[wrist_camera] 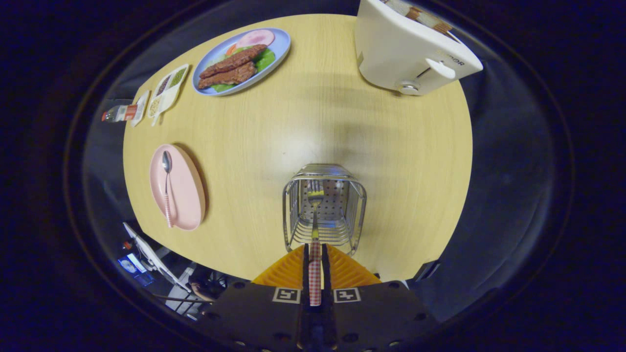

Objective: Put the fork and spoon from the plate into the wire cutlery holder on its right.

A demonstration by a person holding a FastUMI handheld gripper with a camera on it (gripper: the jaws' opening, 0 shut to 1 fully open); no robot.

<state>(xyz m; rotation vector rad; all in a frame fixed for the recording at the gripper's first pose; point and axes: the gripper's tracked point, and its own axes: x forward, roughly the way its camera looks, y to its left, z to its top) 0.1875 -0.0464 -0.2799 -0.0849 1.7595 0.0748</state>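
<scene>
Claw (315,266) clamped tight on the fork (315,230) by its checked handle, tines hanging down inside the wire cutlery holder (324,208) just ahead of the fingers. Over on the pink plate (186,193), well apart on the wooden surface (318,117), the spoon (167,188) lies waiting.

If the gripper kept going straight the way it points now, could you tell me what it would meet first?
The gripper, shut on the fork, points into the wire cutlery holder. The fork's tines would probably touch the holder's perforated bottom first, though the depth is hard to judge.
</scene>
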